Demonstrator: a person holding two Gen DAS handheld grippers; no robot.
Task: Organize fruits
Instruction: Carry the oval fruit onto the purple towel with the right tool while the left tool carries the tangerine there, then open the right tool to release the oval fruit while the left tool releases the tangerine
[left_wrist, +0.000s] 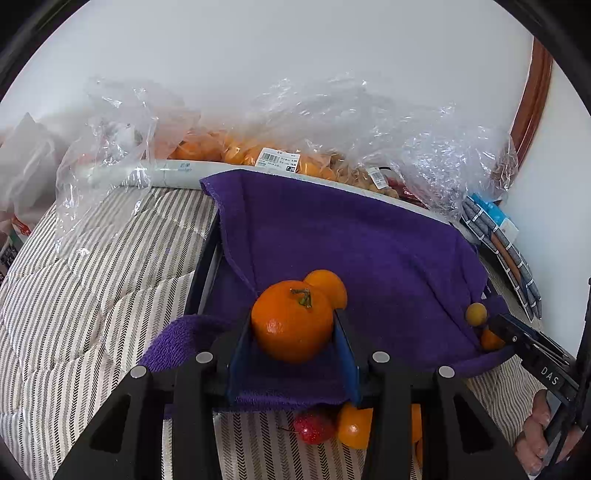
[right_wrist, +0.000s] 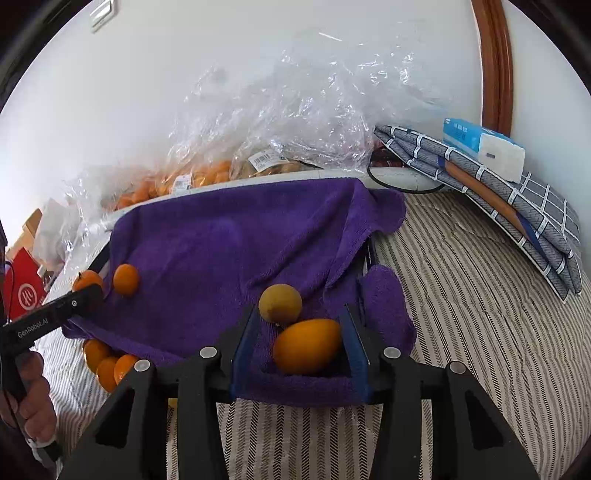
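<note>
A purple towel (left_wrist: 332, 236) lines a black tray; it also shows in the right wrist view (right_wrist: 221, 240). My left gripper (left_wrist: 293, 332) is shut on a stemmed mandarin (left_wrist: 291, 321) over the towel's near left part, with a second mandarin (left_wrist: 328, 288) just behind it. My right gripper (right_wrist: 301, 343) is open around an oval orange fruit (right_wrist: 306, 345) that lies on the towel; a yellow-brown round fruit (right_wrist: 280, 303) lies just beyond it. Loose mandarins (left_wrist: 354, 424) and a strawberry (left_wrist: 314, 428) lie on the striped cloth in front of the tray.
Clear plastic bags of oranges (left_wrist: 236, 151) and other produce line the wall behind the tray. Folded grey checked cloth (right_wrist: 517, 206) with a tissue pack (right_wrist: 484, 147) sits at the right. A striped cloth (left_wrist: 92, 280) covers the surface. A red bag (right_wrist: 26, 291) stands at the left.
</note>
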